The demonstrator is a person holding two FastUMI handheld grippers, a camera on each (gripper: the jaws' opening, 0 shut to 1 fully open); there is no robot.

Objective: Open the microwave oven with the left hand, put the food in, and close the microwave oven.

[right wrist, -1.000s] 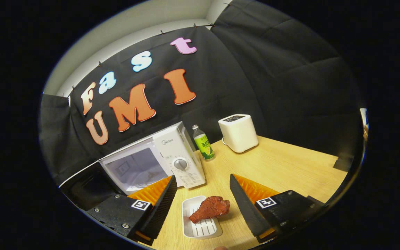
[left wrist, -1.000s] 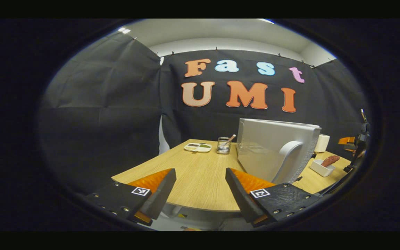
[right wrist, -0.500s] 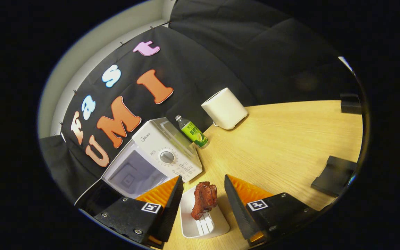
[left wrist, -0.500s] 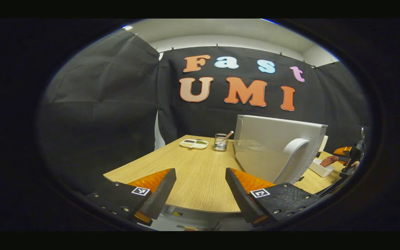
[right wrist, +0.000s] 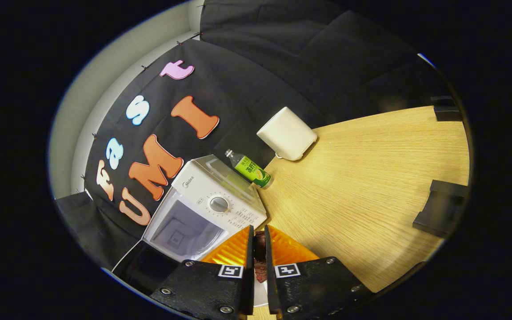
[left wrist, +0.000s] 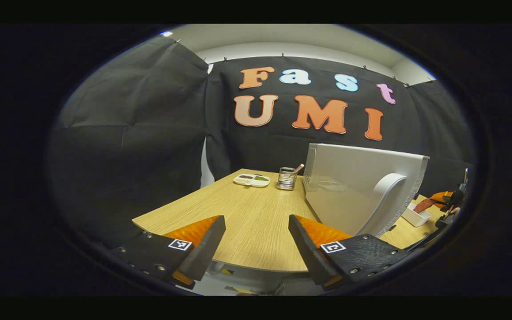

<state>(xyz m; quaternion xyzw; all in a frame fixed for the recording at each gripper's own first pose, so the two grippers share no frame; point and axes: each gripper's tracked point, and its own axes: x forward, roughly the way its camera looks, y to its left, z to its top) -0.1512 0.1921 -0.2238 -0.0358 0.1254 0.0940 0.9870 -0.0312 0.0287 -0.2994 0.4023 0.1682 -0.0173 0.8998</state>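
Note:
The white microwave (right wrist: 214, 202) stands on the wooden table (right wrist: 362, 178) with its door (left wrist: 354, 186) swung wide open, so the pale cavity (right wrist: 185, 229) shows. In the left gripper view I see the door's outer face and its curved handle (left wrist: 385, 200). My left gripper (left wrist: 256, 242) is open and holds nothing, just left of that door at the table's near edge. My right gripper (right wrist: 259, 231) is shut on the reddish-brown chicken drumstick (right wrist: 260, 253), right in front of the microwave's control panel. Farther off, the drumstick (left wrist: 424, 204) sits over the white tray (left wrist: 414, 216).
A green bottle (right wrist: 249, 168) and a white toaster (right wrist: 287, 133) stand to the right of the microwave. Two black blocks (right wrist: 442, 206) lie near the table's right edge. A divided dish (left wrist: 251, 179) and a metal mesh cup (left wrist: 286, 178) sit at the far left.
My right gripper has dropped over the tray and shut its fingers on the drumstick. The left gripper stays open and has barely shifted.

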